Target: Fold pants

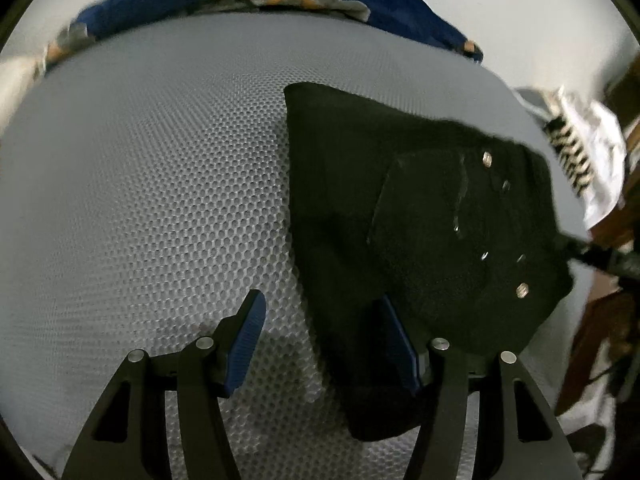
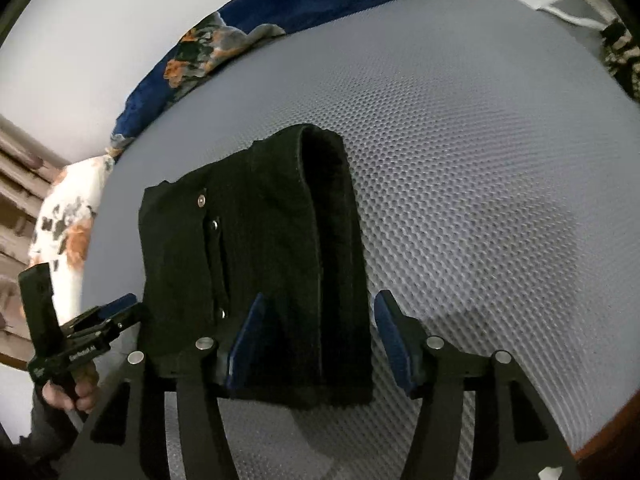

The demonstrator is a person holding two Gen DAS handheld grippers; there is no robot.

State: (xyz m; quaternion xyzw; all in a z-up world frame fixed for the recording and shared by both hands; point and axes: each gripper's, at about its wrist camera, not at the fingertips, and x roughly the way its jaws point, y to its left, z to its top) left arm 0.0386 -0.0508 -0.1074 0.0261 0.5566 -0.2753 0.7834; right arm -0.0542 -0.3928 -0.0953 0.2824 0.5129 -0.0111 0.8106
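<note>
The folded black pants [image 2: 256, 264] are seen on the grey bed [image 2: 480, 200], long axis running near to far, their near end between the released jaws of the right gripper [image 2: 318, 340], while the left gripper [image 1: 320, 340], also released, hangs at their left edge.

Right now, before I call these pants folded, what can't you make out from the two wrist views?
- Pants, layers underneath: black fabric shows no fold lines in either view.
- Near hem, right wrist view: the right gripper fingers cover part of it.
- Pants' right edge, left wrist view: blurred where a dark object crosses it.
- Left gripper, right wrist view: small, side-on at the frame edge.
- Mattress edges: cut off by the fisheye rim.
</note>
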